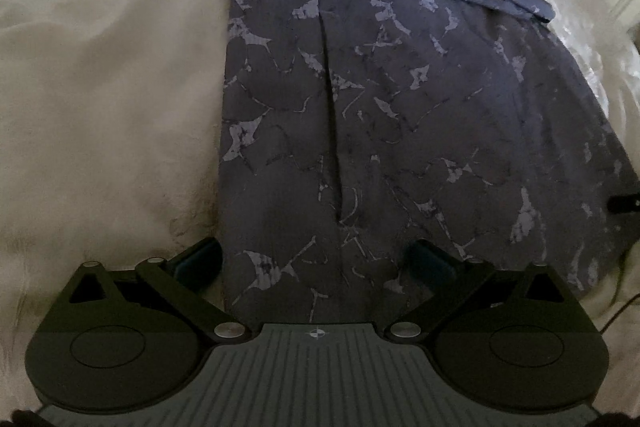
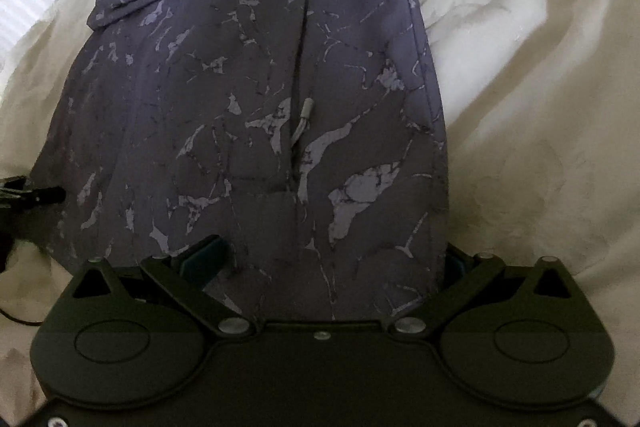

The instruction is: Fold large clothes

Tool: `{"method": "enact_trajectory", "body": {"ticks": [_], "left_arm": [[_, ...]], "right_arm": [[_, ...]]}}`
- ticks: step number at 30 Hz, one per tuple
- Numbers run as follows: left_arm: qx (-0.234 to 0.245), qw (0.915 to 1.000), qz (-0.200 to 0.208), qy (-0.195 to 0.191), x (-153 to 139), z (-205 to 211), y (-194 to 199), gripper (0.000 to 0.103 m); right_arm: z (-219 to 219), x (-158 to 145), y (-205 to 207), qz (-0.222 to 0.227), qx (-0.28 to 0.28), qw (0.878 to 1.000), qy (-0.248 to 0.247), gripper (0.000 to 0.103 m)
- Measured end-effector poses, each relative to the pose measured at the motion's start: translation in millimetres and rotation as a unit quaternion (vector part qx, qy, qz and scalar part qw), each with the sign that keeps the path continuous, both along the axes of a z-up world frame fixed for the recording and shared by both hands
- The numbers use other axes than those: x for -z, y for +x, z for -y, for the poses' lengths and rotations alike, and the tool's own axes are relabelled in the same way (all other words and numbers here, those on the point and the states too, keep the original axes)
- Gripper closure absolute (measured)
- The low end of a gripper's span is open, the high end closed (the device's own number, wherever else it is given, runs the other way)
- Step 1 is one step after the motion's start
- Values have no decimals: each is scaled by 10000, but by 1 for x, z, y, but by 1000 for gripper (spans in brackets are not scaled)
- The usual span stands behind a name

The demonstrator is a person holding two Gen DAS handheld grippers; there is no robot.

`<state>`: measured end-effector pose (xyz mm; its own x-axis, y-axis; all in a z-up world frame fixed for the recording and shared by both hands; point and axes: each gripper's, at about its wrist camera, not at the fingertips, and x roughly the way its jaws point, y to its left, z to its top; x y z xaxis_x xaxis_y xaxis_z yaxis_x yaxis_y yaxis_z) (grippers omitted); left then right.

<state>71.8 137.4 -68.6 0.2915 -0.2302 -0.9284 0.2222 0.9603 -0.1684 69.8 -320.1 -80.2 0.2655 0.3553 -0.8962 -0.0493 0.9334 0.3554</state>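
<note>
Cream bedding under garment, top edge cropped; left tool, right tool spread apart.

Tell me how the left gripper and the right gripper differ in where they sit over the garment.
The left gripper straddles the garment's left edge, its left finger over the cream bedding; the right gripper straddles the right edge, its right finger partly hidden behind the cloth. Both stand wide open over the near hem, gripping nothing.
</note>
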Motion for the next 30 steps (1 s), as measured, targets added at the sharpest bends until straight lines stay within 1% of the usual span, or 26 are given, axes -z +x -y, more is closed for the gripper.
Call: {"method": "enact_trajectory", "body": {"ticks": [5,11,13,15,16,17,19,20,21,22,23,25,26,28,30], "left_arm": [[97,9999,-90,-34,-3,0,-2,1],[435,9989,-115,-98,-6,11,-23,1],[511,9986,-61,-81,-6,14,-27,1],[450,9989,-28,-112,-5,13,-27,2],[372,9991,0,-181,-5,11,-27,4],[286,9993,56,-241,-6,9,-27,9],[77,9993,222,-292,-10,4,-28,42],[-22,9989,269,-381,-12,0,-29,51],[-123,9983,318,-480,-13,-4,-30,71],[-212,9976,357,-557,-14,-8,-31,77],[-263,9969,372,-649,-15,-11,-31,79],[-306,9956,445,-768,-18,-13,-33,88],[-313,9950,501,-802,-21,-13,-34,88],[-327,9935,627,-890,-27,-13,-37,91],[-435,9897,747,-1138,-34,-17,-37,92]], "right_arm": [[1,0,-1,-3,-10,10000,62,0],[0,2,0,-40,-35,10000,42,0],[-2,2,1,-55,-54,10000,26,0],[-3,3,3,-67,-90,9999,30,0],[-4,3,3,-65,-103,9999,43,0],[-3,3,3,-59,-112,9999,61,0],[-1,2,2,-11,-88,9998,154,0],[1,1,1,23,-73,9997,221,2],[4,0,0,68,-30,9996,289,13],[6,-2,-2,119,66,9994,321,28],[11,-4,-3,161,188,9989,401,36],[20,-5,-6,199,337,9963,770,69],[25,-6,-8,209,427,9936,1021,70],[28,-10,-13,360,484,9920,1110,73],[32,-15,-17,538,509,9898,1217,76]]}}
